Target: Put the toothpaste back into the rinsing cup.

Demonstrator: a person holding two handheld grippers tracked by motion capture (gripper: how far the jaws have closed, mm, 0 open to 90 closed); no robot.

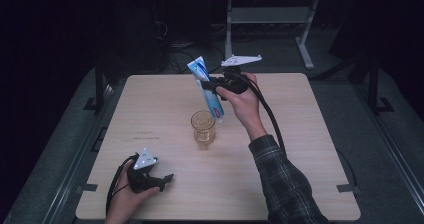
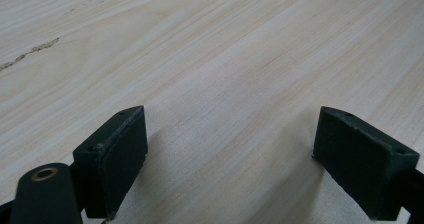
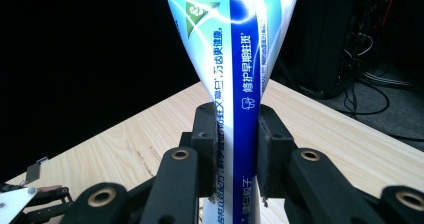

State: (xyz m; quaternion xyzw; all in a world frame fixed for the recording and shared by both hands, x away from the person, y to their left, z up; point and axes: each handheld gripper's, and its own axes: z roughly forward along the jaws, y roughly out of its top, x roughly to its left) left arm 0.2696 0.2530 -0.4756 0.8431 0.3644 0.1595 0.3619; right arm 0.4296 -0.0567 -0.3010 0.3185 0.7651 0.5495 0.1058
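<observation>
1. The left gripper (image 1: 167, 178) rests low over the wooden table (image 1: 300, 184), at the near left corner. Its jaws stand wide apart with only bare tabletop between the pads (image 2: 117, 159).
2. The glass cup (image 1: 203, 129) stands upright mid-table, well ahead of the left jaws and just below and nearer than the right ones. It is amber-tinted; whether anything is in it I cannot tell. It is likely fragile and tippy, so the tube should enter through the mouth without knocking the rim.
3. The toothpaste tube (image 1: 206, 89) hangs in the air, tilted, flat crimped end up and cap end down, close above the cup's far side.
4. The right gripper (image 1: 216, 88) has its jaws closed on the tube's middle, pads (image 3: 205, 149) pressing both flat faces.
5. Judged by look, the tube is light, soft-walled and slick: a hard squeeze would dent it, a loose one lets it slide. The mid-body hold suits it.
</observation>
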